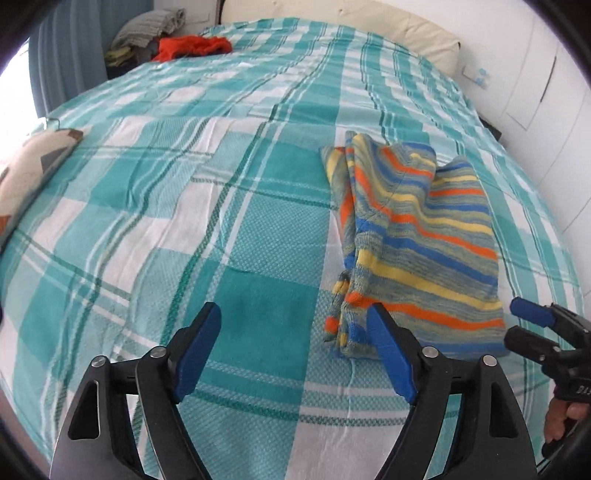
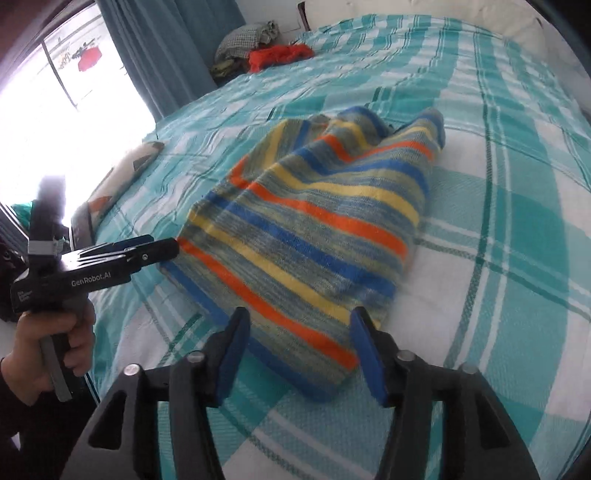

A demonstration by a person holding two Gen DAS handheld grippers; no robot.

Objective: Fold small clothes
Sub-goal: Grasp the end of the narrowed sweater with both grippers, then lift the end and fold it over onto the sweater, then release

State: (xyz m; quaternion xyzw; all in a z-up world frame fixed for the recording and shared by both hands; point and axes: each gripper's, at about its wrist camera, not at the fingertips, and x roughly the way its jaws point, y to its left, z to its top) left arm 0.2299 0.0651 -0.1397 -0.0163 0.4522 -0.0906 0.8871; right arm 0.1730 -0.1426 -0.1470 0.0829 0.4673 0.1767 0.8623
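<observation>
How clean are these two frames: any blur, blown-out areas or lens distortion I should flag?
Left wrist view: sharp; fisheye bows the bedspread and darkens the corners; the striped garment is crisp. Right wrist view: the garment is smeared by motion blur, the window is blown out to white, and its glare washes over the left tool.

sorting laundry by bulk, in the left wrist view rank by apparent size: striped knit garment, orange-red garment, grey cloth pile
1. striped knit garment, by far the largest.
2. orange-red garment and grey cloth pile look similar; both lie far away, so unranked.

Left tongs [image 1: 293,314] spread wide and empty, right tongs [image 2: 299,321] parted, both angled downward
</observation>
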